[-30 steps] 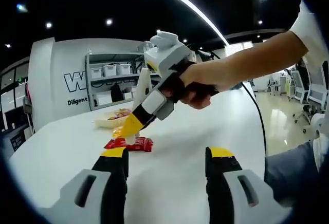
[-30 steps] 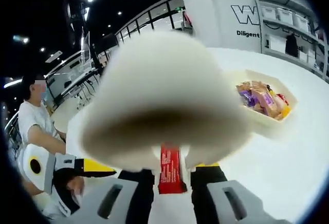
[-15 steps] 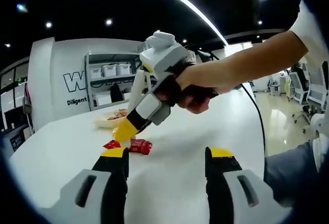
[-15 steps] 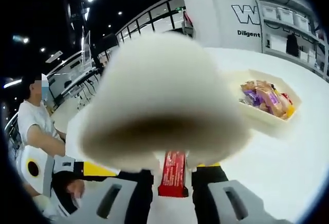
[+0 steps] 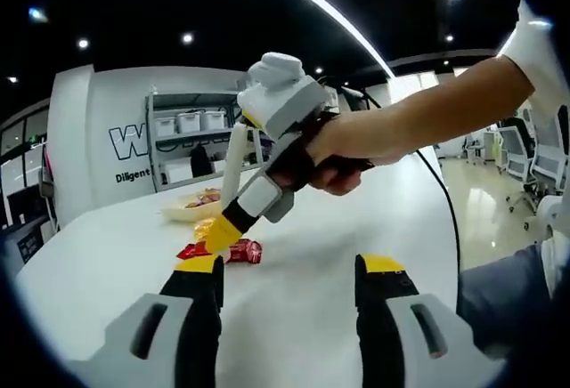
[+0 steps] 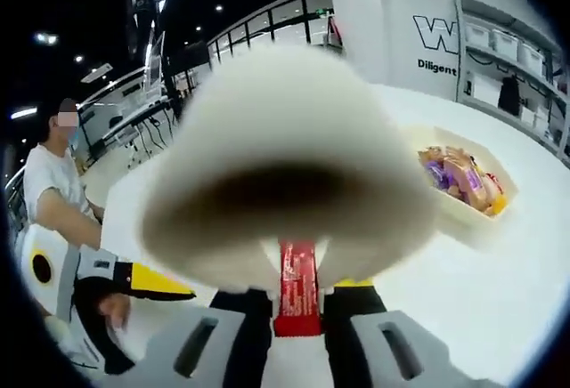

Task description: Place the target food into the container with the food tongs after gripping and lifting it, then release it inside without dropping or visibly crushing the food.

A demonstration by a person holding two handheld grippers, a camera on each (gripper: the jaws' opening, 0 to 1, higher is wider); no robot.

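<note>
**Tongs over the red snack bar**

The right gripper [image 5: 223, 232] grips white tongs [image 6: 285, 170], poised over the red snack bar [image 6: 297, 288] on the white surface [image 5: 303, 263]. The left gripper [image 5: 289, 290] is spread, empty. The right gripper view reveals the tray [image 6: 463, 214] holding wrapped snacks [image 6: 463, 179].

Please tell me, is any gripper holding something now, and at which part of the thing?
The right gripper holds the white food tongs at their handle end. The tong tips straddle the red snack pack; a grip cannot be told. The left gripper holds nothing.
</note>
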